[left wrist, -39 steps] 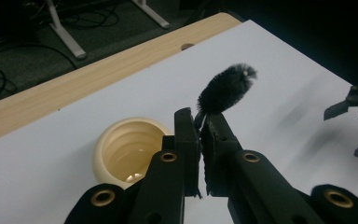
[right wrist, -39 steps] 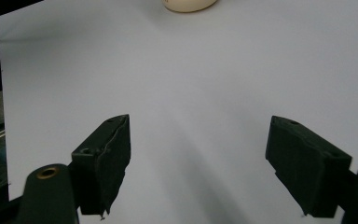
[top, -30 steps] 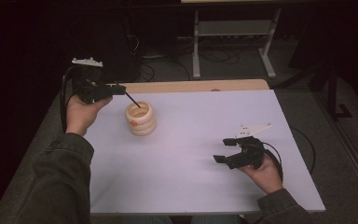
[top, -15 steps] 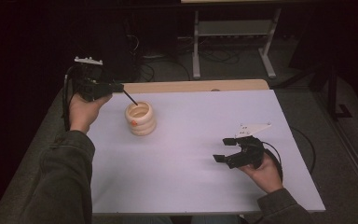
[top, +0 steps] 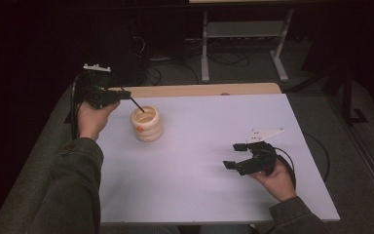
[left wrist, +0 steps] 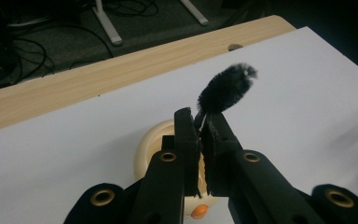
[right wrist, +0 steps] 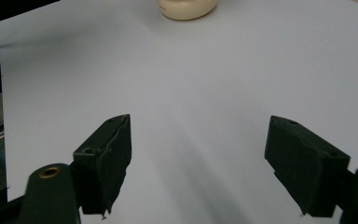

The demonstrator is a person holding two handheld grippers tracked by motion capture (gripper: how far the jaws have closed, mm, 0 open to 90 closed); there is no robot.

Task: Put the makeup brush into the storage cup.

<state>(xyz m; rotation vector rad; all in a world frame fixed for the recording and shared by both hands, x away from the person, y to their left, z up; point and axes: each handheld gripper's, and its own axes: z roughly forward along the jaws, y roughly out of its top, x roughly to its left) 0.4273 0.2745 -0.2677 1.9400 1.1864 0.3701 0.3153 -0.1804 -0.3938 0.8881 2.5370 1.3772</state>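
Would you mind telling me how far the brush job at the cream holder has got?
Done: the left gripper is shut on the black brush, whose bristle end sticks out past the jaws. In hand: the brush tip points at the mouth of the cream ribbed holder, just above its rim. Left: lowering it inside. The right gripper waits open over the white table, holding nothing.
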